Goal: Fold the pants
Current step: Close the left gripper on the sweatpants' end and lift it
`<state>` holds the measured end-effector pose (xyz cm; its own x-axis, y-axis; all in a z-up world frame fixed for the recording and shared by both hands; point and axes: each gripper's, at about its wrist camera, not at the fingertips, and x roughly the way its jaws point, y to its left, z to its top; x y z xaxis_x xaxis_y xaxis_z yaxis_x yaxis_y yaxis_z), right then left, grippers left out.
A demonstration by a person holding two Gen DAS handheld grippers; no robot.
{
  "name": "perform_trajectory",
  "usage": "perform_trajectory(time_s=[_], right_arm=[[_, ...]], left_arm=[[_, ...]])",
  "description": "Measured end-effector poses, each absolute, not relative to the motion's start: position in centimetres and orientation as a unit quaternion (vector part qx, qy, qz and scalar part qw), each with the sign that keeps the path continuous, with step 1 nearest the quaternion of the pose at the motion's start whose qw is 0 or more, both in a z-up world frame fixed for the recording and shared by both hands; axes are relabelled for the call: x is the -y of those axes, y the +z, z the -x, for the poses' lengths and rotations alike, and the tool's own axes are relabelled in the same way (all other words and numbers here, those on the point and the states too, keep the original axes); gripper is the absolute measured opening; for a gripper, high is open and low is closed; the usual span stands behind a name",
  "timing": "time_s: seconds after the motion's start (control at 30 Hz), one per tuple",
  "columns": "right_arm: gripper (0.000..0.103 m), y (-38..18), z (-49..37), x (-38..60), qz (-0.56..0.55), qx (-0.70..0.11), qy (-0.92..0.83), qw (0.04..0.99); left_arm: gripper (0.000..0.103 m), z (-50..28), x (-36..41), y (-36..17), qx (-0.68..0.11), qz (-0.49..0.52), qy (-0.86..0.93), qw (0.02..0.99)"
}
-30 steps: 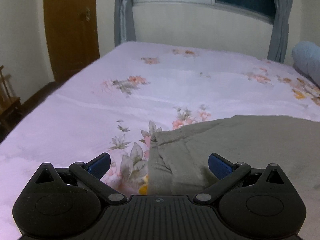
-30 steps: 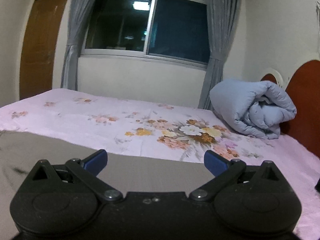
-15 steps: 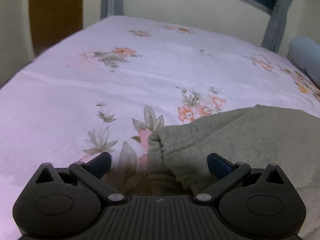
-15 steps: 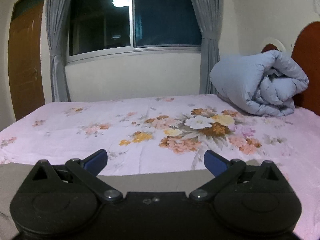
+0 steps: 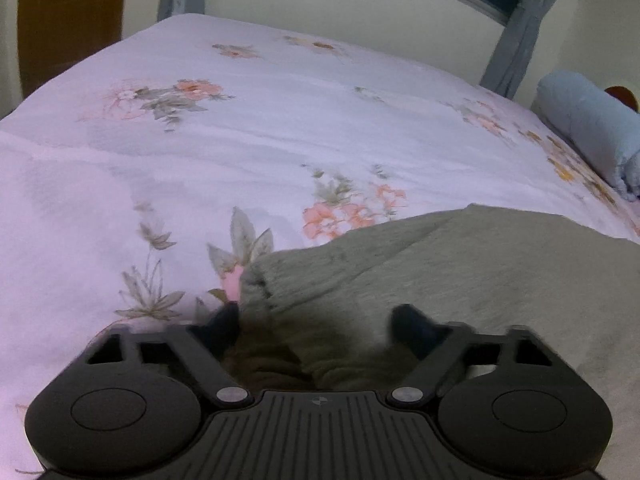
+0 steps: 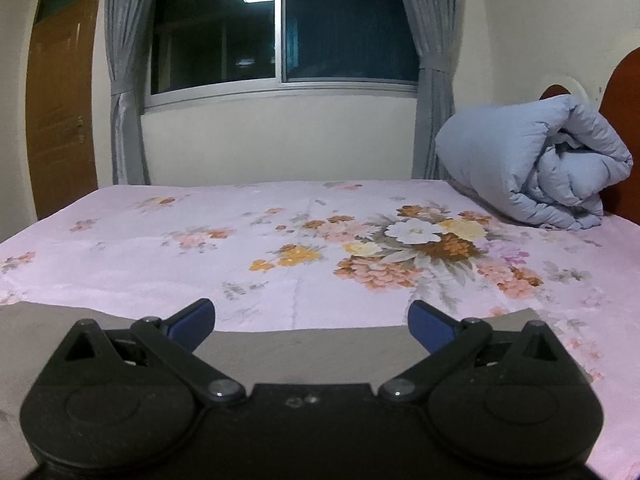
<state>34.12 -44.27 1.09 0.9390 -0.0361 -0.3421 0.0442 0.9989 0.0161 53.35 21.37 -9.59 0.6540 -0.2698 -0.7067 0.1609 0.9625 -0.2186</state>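
Note:
Grey-green pants (image 5: 460, 272) lie flat on the pink floral bedsheet (image 5: 200, 168). In the left wrist view my left gripper (image 5: 316, 320) is open and low over the pants' bunched left end, which sits between the blurred blue fingertips (image 5: 224, 324). In the right wrist view the pants (image 6: 312, 340) show as a flat grey strip with a straight far edge. My right gripper (image 6: 312, 320) is open just above that edge, holding nothing.
A rolled light-blue duvet (image 6: 536, 168) lies at the head of the bed by the red-brown headboard (image 6: 624, 120); it also shows in the left wrist view (image 5: 588, 128). A window with grey curtains (image 6: 280, 32) and a wooden door (image 6: 60, 112) stand beyond the bed.
My left gripper has dropped and moved forward onto the pants' bunched end, its jaws narrowing a little. My right gripper has lowered toward the pants' far edge and stays open.

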Motion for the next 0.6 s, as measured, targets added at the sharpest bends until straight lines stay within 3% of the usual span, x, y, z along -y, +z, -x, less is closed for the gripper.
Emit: perform_trajectory(time_s=[0.07,0.27,0.4,0.6], right_arm=[[0.097,1.5,-33.6,44.3,-0.012,-0.172,-0.018,0.985],[0.097,2.6,-32.8,44.3,0.009,-0.161,-0.016,0.987],[0.097,2.5,-33.0,44.1,0.008,-0.163,-0.015,0.986],[0.097,2.2,-32.9,42.6,0.029,-0.16,0.001,0.987]], left_arm=[[0.064,-53.3,-22.0,-9.0,-0.4,0.085,-0.118,0.905],[0.064,-50.8,-22.8,-7.0,-0.326,0.13,-0.201,0.914],[0.064,-52.1,-24.8,-9.3,-0.391,0.144,-0.147,0.897],[0.064,-50.0,-28.3,-11.4,-0.388,0.257,-0.178,0.867]])
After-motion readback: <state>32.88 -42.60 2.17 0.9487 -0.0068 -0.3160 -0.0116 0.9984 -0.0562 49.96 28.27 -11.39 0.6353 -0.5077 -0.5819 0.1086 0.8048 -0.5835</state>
